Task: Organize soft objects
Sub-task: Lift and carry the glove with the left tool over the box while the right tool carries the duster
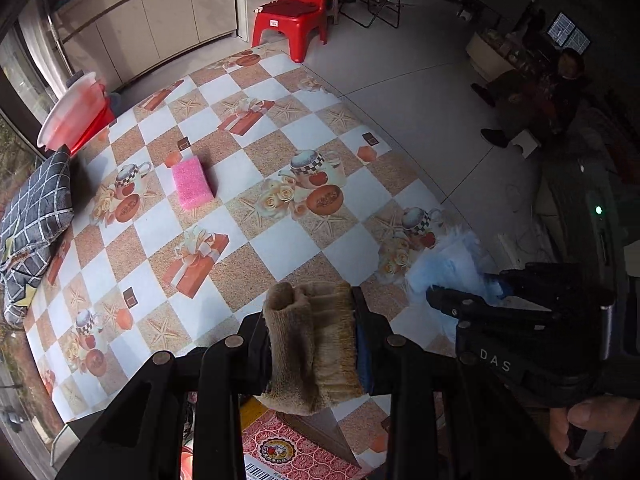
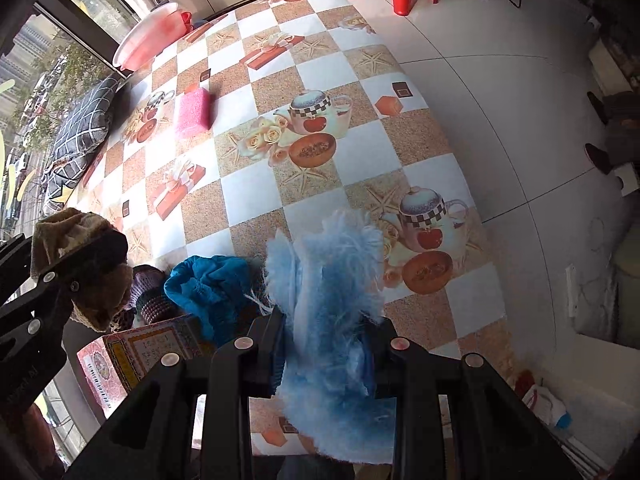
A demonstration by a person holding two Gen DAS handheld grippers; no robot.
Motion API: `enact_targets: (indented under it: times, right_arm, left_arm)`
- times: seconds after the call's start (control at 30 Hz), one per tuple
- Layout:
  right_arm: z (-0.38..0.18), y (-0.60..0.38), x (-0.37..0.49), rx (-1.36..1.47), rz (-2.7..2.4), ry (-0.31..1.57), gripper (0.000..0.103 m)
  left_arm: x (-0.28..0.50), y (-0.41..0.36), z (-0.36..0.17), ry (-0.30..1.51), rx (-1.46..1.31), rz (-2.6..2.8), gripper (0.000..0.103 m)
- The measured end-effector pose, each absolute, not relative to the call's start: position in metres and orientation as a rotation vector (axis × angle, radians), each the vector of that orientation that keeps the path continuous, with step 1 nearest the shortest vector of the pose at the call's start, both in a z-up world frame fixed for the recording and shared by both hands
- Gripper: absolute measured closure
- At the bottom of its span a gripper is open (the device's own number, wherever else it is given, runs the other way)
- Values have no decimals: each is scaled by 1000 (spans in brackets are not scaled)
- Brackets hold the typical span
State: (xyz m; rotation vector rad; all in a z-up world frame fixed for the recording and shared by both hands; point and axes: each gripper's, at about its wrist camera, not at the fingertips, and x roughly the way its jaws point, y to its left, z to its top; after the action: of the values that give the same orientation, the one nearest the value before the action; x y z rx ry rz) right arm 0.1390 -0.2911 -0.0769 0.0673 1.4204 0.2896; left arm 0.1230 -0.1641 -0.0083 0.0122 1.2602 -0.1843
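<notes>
Claws over the near edge of the worktop (image 1: 280, 208): left claw (image 1: 312, 344) clamped on one tan knitted sock (image 1: 308, 340), right claw (image 2: 324, 356) pinching one fluffy light-blue piece (image 2: 332, 280). Judged best: carry both clear, release singly over the patterned box (image 2: 132, 352) at near left. One pink sponge (image 1: 193, 182) lies far left; one blue knit (image 2: 212, 284) beside the box

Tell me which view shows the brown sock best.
The left wrist view: the brown sock sits centre frame, clamped between the left gripper jaws, knit clearly visible. The right wrist view shows it only at the left edge, partly hidden by that gripper.
</notes>
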Motion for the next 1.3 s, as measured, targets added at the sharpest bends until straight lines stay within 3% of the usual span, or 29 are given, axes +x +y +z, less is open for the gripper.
enact_targets:
  times: [0.63, 1.3]
  right_arm:
    - [-88, -303, 50, 90, 232, 1506, 72]
    - [-91, -213, -18, -117, 474, 1567, 72]
  left_arm:
    - [-1, -219, -5, 1270, 184, -489, 68]
    - [-92, -108, -15, 1308, 49, -236, 68]
